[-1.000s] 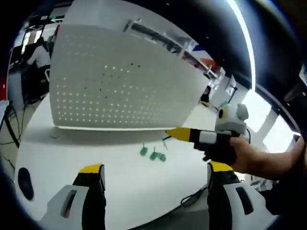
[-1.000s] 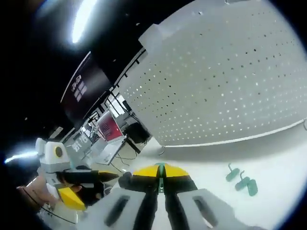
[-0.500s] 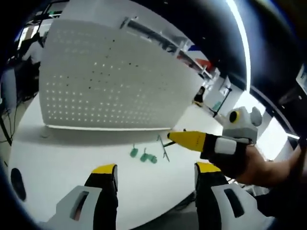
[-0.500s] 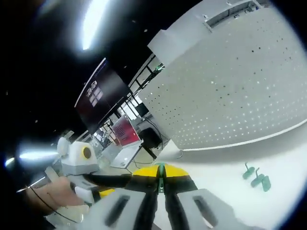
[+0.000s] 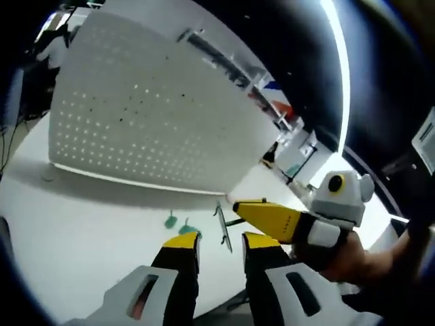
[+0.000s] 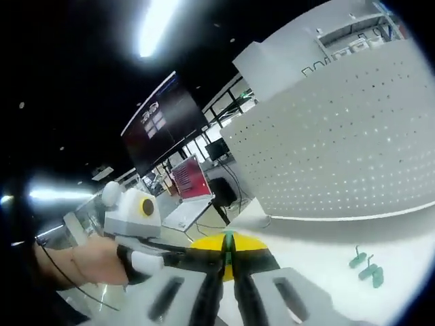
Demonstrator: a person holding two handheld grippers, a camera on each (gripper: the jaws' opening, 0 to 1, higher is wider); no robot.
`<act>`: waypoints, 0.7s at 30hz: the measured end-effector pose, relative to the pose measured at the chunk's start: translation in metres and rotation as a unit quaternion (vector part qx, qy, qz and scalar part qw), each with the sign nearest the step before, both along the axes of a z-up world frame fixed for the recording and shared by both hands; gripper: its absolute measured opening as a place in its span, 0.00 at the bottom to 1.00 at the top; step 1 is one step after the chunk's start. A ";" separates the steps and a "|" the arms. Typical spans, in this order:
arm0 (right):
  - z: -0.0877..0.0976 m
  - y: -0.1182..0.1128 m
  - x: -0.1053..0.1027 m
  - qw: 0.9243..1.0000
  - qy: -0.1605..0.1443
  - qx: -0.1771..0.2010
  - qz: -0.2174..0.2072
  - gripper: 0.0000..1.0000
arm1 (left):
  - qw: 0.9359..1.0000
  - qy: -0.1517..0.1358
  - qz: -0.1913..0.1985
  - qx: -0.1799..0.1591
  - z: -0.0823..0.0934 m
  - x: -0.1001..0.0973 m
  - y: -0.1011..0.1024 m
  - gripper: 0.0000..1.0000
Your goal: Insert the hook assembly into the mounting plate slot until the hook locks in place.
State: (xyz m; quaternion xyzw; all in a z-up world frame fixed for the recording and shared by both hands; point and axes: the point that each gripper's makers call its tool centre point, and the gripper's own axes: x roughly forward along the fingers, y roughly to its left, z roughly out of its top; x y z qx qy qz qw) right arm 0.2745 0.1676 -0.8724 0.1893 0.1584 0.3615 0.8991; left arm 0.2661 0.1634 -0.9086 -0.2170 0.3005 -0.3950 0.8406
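Note:
The white perforated mounting plate [image 5: 149, 115] stands upright on the white table [image 5: 75, 224]; the right gripper view has the plate [image 6: 346, 156] at its right. My right gripper [image 6: 229, 239] is shut on a thin hook assembly, seen edge-on between its yellow tips. In the left gripper view that right gripper [image 5: 238, 205] comes in from the right, with the wire hook assembly [image 5: 221, 227] hanging from its tip. My left gripper [image 5: 222, 243] is open with a narrow gap, its tips on either side of the hook and just short of it. Green hooks [image 5: 178, 225] lie on the table.
The same green hooks [image 6: 367, 266] lie below the plate's lower edge. A hand [image 6: 81, 261] holds the left gripper at the lower left. Behind it stand a large dark screen [image 6: 163, 122] and a laptop with a red display [image 6: 190, 180]. The table's near edge runs close under both grippers.
My left jaws have narrowed from wide apart to a small gap. The right gripper with the hook has come closer, in front of the left jaws. Both views have rolled.

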 end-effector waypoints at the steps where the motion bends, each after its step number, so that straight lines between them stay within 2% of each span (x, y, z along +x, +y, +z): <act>1: 0.001 0.000 0.000 1.000 -0.004 -0.002 -0.001 0.00 | 1.000 0.000 0.000 -0.004 0.002 0.001 0.000 0.23; 4: 0.007 0.001 0.000 1.000 -0.015 -0.001 0.000 0.00 | 1.000 0.002 -0.005 -0.007 0.003 0.000 -0.001 0.21; 7: 0.010 0.002 0.000 0.999 -0.035 -0.020 0.002 0.00 | 1.000 0.003 -0.006 -0.015 0.005 0.001 -0.002 0.18; 9: 0.013 0.002 0.000 0.999 -0.045 -0.026 0.001 0.00 | 0.999 -0.003 -0.001 -0.033 0.012 0.003 -0.003 0.10; 11: 0.016 0.001 -0.001 0.998 -0.056 -0.030 -0.002 0.00 | 0.998 0.007 -0.003 -0.062 0.018 0.002 -0.006 0.06; 21: 0.024 0.003 -0.004 0.992 -0.108 -0.065 -0.007 0.00 | 0.997 0.008 -0.008 -0.079 0.022 0.002 -0.007 0.03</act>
